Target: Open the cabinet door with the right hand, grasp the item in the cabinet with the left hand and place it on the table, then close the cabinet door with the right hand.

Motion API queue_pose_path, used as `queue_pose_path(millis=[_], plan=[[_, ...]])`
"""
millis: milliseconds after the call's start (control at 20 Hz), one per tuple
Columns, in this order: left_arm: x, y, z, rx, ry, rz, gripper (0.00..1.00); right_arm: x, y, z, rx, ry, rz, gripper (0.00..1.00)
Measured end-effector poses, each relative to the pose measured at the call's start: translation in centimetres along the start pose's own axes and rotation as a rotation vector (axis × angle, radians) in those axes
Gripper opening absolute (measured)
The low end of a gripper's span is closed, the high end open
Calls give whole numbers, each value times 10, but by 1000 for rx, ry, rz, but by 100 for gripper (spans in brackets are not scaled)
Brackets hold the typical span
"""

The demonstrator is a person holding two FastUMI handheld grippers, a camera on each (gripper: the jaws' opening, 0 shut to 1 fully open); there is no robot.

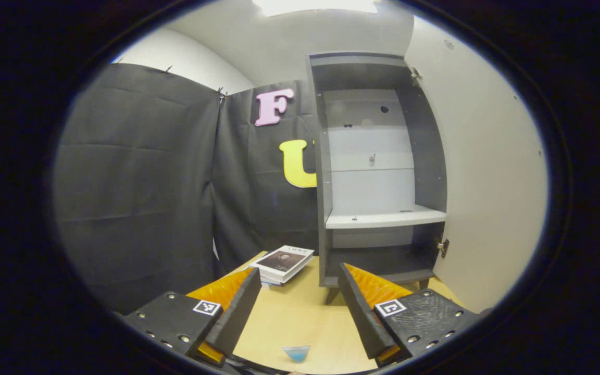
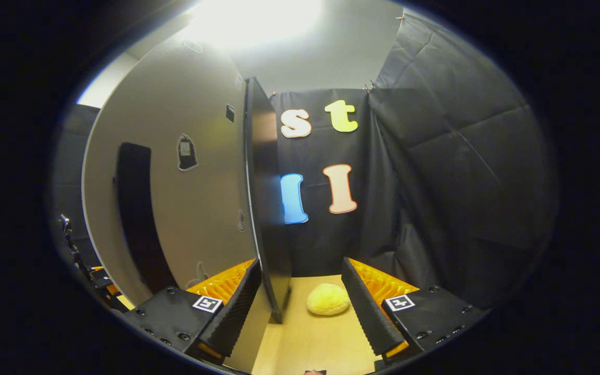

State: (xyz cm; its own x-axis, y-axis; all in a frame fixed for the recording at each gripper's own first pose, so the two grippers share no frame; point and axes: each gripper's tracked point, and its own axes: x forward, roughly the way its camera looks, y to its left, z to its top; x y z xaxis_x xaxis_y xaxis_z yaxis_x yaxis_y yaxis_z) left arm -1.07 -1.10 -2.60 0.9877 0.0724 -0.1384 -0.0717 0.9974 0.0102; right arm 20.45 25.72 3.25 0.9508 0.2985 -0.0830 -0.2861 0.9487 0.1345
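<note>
- With the cabinet door (image 1: 487,172) swung wide open, the cabinet (image 1: 378,172) showed bare shelves in the left gripper view; nothing sat on the white shelf (image 1: 383,217) except what looked like small fittings.
- Left claw (image 1: 297,307) was spread and held nothing, hanging over the surface (image 1: 300,323) in front of the cabinet, probably because its part was over.
- Books (image 1: 283,263) lay stacked on the surface just left of the cabinet's foot; a small blue cup-like thing (image 1: 296,353) sat near the bottom edge between the fingers, too small to identify.
- Task's item: judged to be the yellow rounded lump (image 2: 328,299) lying on the surface in the right gripper view, already out of the cabinet. Can't be sure it was that and not the books.
- Right claw (image 2: 297,307) was spread and empty, with the door's edge (image 2: 266,208) standing between its fingers near the left one; contact unclear. Looked lined up to push the door shut.
- Remaining step, by my read: closing the door.
</note>
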Motion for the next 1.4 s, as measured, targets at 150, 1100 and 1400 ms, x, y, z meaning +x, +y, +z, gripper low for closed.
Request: queue_pose_path(millis=[150, 1100, 1400], plan=[[11, 6, 11, -34, -8, -36, 90, -7, 13, 13, -42, -31, -7, 98], [83, 101, 0, -62, -21, -124, 89, -4, 135, 6, -97, -31, -64, 91], [93, 135, -12, -79, -9, -118, 92, 6, 173, 2, -113, -29, -66, 91]])
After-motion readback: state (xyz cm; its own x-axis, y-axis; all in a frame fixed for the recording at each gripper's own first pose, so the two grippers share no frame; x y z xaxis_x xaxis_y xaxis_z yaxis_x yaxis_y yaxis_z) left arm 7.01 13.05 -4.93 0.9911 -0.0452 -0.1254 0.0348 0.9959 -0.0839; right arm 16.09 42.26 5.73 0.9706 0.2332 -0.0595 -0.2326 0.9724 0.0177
